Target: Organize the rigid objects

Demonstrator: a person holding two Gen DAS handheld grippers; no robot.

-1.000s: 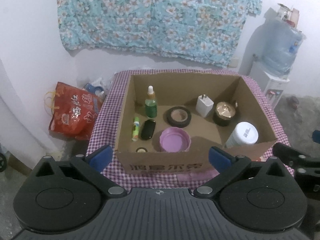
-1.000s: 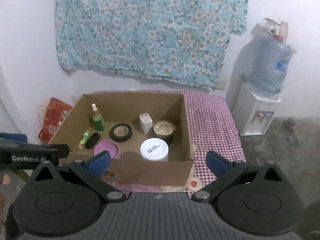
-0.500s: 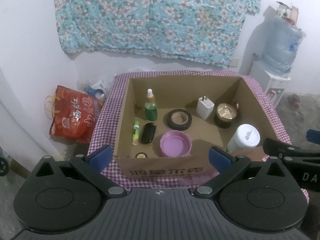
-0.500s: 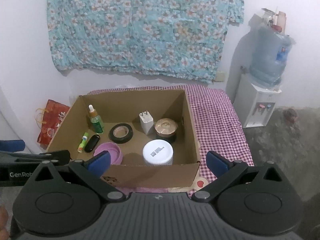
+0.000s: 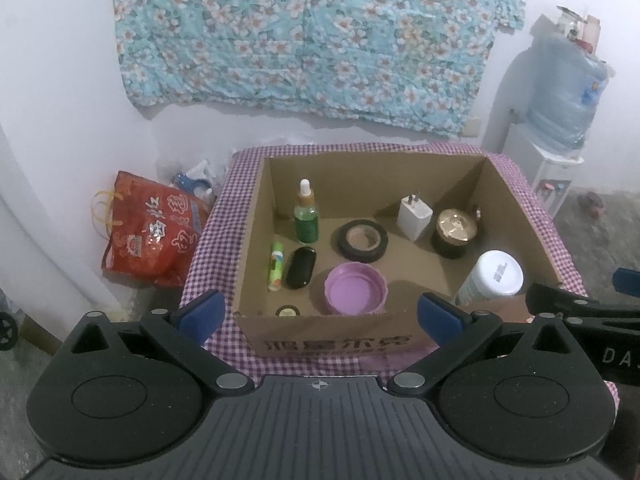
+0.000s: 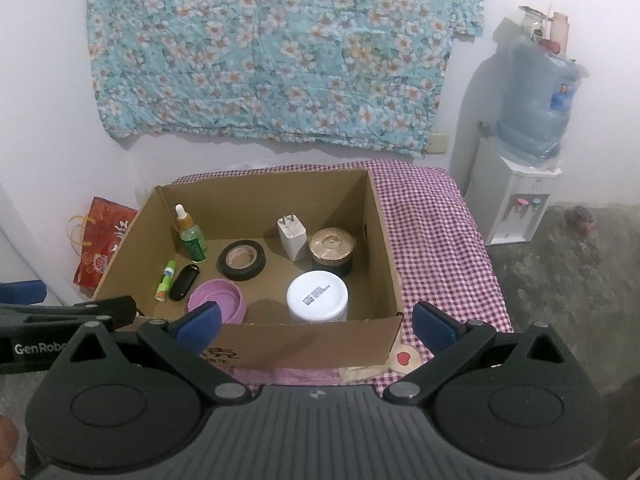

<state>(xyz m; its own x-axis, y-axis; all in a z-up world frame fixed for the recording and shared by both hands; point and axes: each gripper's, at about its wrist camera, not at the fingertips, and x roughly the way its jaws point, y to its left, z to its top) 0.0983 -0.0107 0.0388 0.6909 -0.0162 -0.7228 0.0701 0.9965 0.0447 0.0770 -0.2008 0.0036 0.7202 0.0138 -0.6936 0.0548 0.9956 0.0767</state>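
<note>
left gripper point(image 5: 320, 314) and right gripper point(image 6: 316, 322), jaws wide apart

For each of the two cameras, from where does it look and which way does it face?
Left wrist: sits behind the open left gripper, before the cardboard box's near wall, facing in; the right gripper shows at right.
Right wrist: sits behind the open right gripper, further right, facing the box's near right corner; the left gripper shows at left.
Shared: box, white jar, purple lid, floral cloth.

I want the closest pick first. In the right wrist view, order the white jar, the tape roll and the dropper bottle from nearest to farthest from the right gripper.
From the right gripper:
1. White jar, front right of the box.
2. Tape roll, middle.
3. Dropper bottle, back left corner.
</note>
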